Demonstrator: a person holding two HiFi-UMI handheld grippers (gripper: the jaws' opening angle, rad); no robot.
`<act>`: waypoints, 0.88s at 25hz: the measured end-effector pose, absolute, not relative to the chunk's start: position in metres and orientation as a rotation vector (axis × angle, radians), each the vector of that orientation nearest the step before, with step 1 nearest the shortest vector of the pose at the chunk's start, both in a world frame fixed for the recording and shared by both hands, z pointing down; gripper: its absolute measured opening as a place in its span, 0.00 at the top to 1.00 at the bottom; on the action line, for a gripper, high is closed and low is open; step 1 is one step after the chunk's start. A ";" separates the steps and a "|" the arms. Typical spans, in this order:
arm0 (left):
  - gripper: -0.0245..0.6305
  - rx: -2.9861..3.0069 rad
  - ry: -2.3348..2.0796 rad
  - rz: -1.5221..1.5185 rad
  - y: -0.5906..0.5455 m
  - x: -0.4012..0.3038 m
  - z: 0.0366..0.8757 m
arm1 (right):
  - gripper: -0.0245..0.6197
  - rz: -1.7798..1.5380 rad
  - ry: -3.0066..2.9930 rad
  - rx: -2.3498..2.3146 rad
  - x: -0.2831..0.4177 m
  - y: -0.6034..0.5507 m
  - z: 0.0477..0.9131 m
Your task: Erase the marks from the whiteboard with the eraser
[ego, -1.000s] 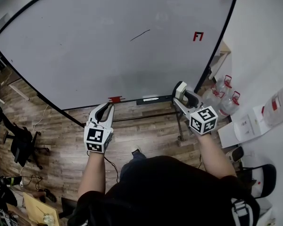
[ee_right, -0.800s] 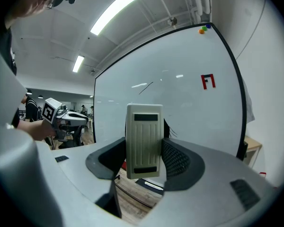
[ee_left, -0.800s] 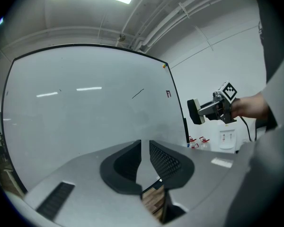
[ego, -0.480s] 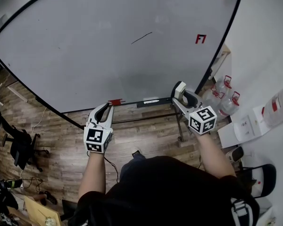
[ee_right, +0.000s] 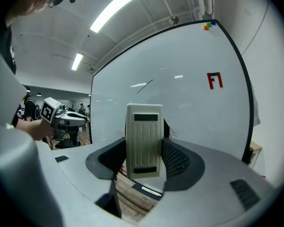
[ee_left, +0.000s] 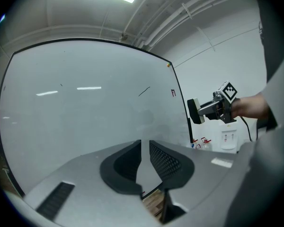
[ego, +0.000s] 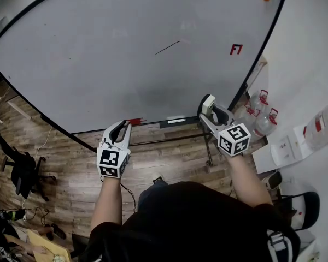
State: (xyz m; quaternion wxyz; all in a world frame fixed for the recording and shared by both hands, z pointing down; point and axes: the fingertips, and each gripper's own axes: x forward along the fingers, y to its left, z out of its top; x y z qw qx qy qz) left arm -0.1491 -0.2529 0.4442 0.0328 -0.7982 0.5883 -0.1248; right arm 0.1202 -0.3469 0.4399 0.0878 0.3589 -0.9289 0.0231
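While upright in right gripper (ee_right: 144, 148) fingers, eraser (ee_right: 143, 136), long axis vertical; left gripper (ee_left: 145, 148) fingers together, empty.

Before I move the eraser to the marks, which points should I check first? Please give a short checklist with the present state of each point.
1. Eraser gripped: ok. The right gripper has its jaws shut on the eraser's two sides.
2. Wiping side toward the whiteboard: ok, as it seems. The ribbed plastic back faces the gripper's camera.
3. Marks found: ok. A black line and a red mark are on the board, both above the eraser.
4. Eraser touching the board: not ok. It is held off the surface, near the lower right corner.
5. Left gripper out of the way: ok. It is low, its jaws together on nothing.
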 end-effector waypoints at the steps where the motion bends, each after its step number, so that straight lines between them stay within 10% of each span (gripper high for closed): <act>1: 0.86 -2.457 1.812 -0.382 -0.253 -0.151 0.444 | 0.61 0.063 -2.763 1.073 0.119 -0.348 0.439; 22: 0.86 -2.462 1.823 -0.415 -0.263 -0.182 0.453 | 0.61 -0.515 -2.496 1.402 0.104 -0.422 0.325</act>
